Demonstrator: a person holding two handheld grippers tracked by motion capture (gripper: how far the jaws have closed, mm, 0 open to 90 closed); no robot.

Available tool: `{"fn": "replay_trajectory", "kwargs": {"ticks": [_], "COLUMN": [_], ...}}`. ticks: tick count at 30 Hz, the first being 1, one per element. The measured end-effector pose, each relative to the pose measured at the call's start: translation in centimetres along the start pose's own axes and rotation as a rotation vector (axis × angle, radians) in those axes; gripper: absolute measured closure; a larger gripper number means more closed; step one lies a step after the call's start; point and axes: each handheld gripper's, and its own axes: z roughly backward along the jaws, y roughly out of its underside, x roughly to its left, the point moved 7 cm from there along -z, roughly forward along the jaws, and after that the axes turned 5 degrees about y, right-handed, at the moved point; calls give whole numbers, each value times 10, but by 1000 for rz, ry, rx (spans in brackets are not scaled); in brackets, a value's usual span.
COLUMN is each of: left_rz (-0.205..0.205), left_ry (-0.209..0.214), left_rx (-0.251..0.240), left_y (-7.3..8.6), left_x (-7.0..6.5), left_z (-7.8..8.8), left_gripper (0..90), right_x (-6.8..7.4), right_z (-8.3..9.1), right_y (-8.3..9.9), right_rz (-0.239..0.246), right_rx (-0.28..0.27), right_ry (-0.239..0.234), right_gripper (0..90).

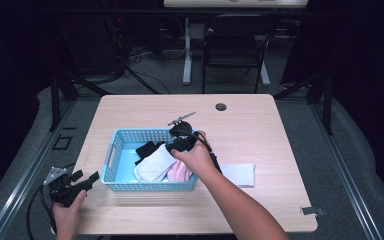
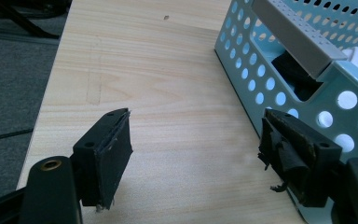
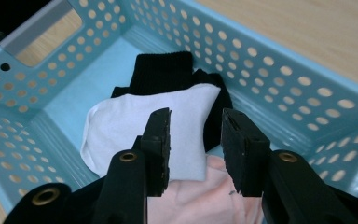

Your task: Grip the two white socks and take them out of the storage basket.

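basket: light blue perforated plastic basket [image 1: 152,186] near the wooden table's [image 1: 260,125] front-left edge
contents: white sock [image 3: 140,126] over black sock [image 3: 163,72], pink cloth [image 3: 200,198]
right gripper [image 3: 196,140]: over basket, jaws apart, empty
left gripper [image 2: 196,154]: front-left corner, spread wide, empty

- A light wooden table [image 1: 260,130] fills the centre of the high view, with a round cable hole [image 1: 221,107] near its far edge.
- Grey carpet [image 1: 310,150] surrounds it.
- At top centre stand a dark chair [image 1: 235,50] and a white desk leg [image 1: 187,50].
- Black cables [image 1: 140,75] trail at upper left.
- The edges lie in darkness.
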Motion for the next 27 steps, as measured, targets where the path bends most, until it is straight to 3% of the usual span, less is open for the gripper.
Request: {"fn": "replay_trajectory", "kwargs": {"ticks": [9,15,16,22,26,27], "left_rz": [-1,1,1,1,0,1], "left_ry": [3,3,3,4,5,5], "left_rx": [-1,-2,-2,-3,-4,-4], "left_y": [0,0,0,-1,-1,-1], "left_x": [0,0,0,0,0,0], "left_z": [0,0,0,0,0,0], "left_gripper": [249,249,249,249,249,249], "right_x": [1,2,3,5,11,10], "right_z": [-39,-53,-56,-61,-60,-58], "right_y": [5,10,10,12,11,11], "right_rz": [-37,-60,-83,-80,-72,-48], "right_rx": [156,232,225,256,239,240], "right_ry": [-2,6,6,-23,-20,-12], "right_gripper": [657,665,665,683,795,823]}}
